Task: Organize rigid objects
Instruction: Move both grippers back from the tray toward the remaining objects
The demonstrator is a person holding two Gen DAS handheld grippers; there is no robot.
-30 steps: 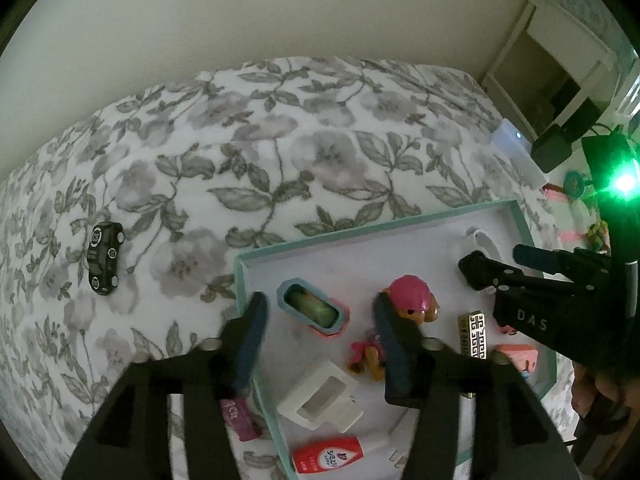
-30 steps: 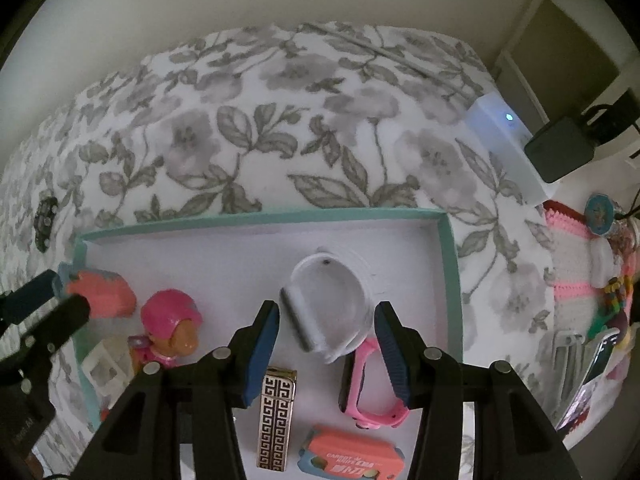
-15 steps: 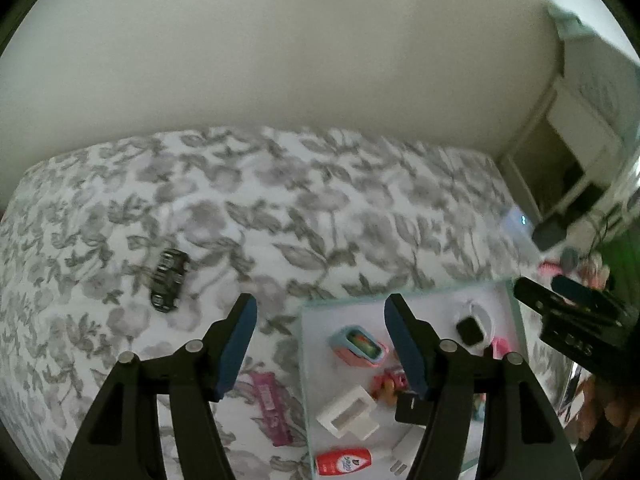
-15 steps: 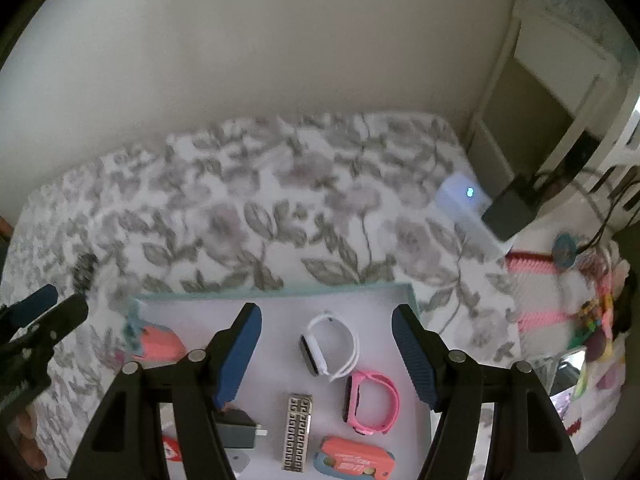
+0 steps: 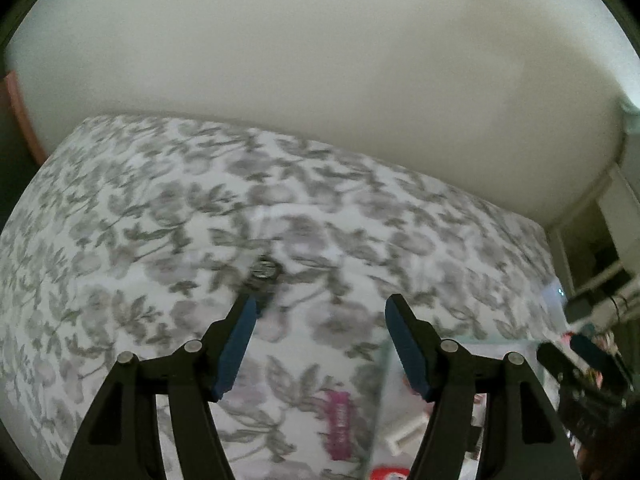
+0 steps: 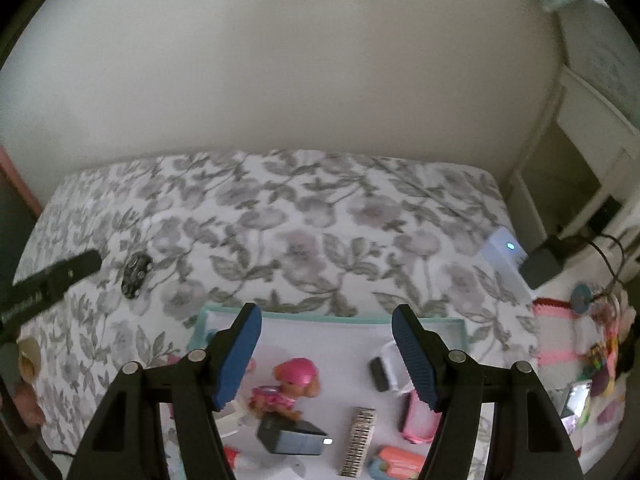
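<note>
A small black toy car [image 5: 263, 273] lies on the floral bedspread, just beyond my left gripper's left fingertip; it also shows in the right wrist view [image 6: 136, 270]. My left gripper [image 5: 320, 312] is open and empty above the bed. A pink packet [image 5: 341, 424] lies on the bed beside the teal-rimmed white tray [image 6: 320, 317]. My right gripper [image 6: 326, 322] is open and empty above the tray. In the tray lie a pink toy dog [image 6: 294, 384], a white watch [image 6: 384, 368], a pink watch [image 6: 416, 420], a dark box [image 6: 292, 438] and a patterned bar [image 6: 359, 440].
The bed runs to a cream wall at the back. A white device with a blue light [image 6: 505, 250] and a dark adapter [image 6: 541, 268] sit at the bed's right edge. Colourful clutter [image 6: 596, 344] and white shelving [image 6: 580, 168] stand to the right.
Both grippers have risen and pulled back from the tray. My left gripper has swung left towards the toy car. The right gripper has let go of the white watch, which stays in the tray.
</note>
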